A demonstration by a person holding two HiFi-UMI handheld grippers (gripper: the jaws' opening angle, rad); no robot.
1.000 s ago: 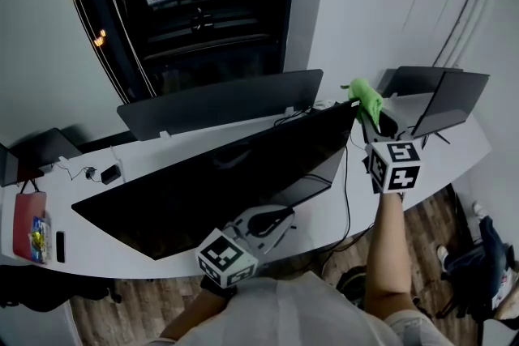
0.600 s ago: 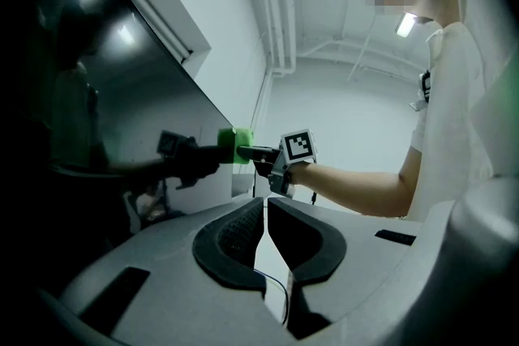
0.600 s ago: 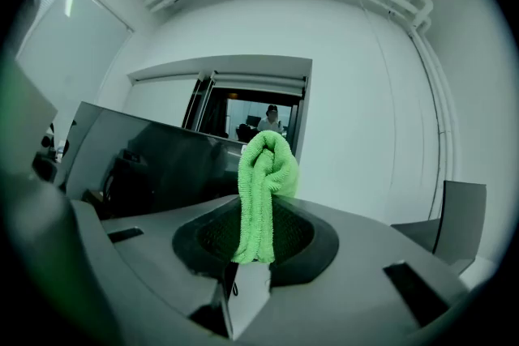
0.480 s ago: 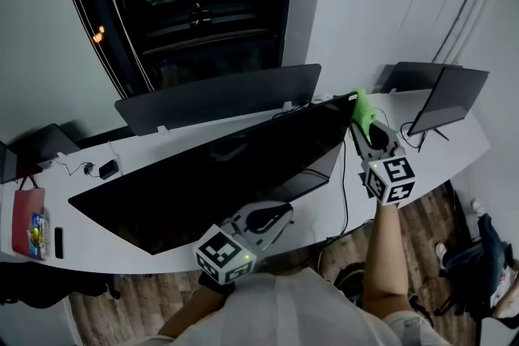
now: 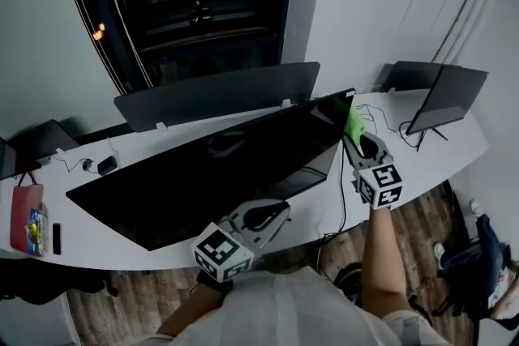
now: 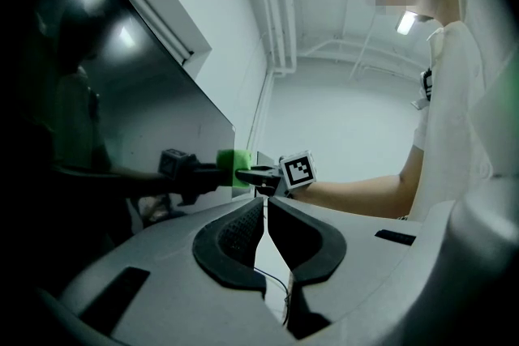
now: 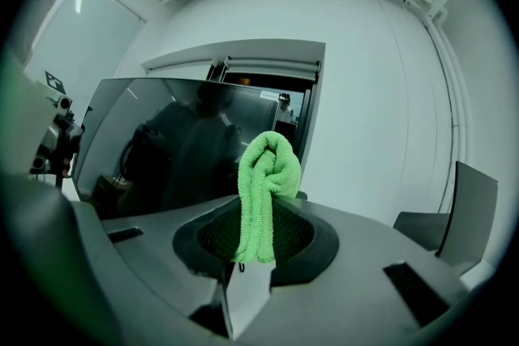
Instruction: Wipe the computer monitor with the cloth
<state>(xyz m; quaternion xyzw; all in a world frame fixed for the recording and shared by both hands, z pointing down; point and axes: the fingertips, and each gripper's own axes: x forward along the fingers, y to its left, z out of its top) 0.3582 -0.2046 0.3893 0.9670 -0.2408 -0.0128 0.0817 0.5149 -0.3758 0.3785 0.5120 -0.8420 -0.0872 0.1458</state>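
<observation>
Right gripper (image 5: 358, 138) clamped on green cloth (image 5: 353, 119); cloth seems against glass at right end of monitor (image 5: 211, 174). Screen's long axis runs off to your left: sweep leftward. Your left gripper (image 5: 272, 216) closed, empty, near bottom edge.

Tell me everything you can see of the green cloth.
The cloth is bright green, with a looped, towel-like pile. It is bunched into a folded wad, clamped between the right gripper's jaws, its rounded fold sticking out beyond them. It sits at the upper right corner of the dark monitor, apparently against the screen.
</observation>
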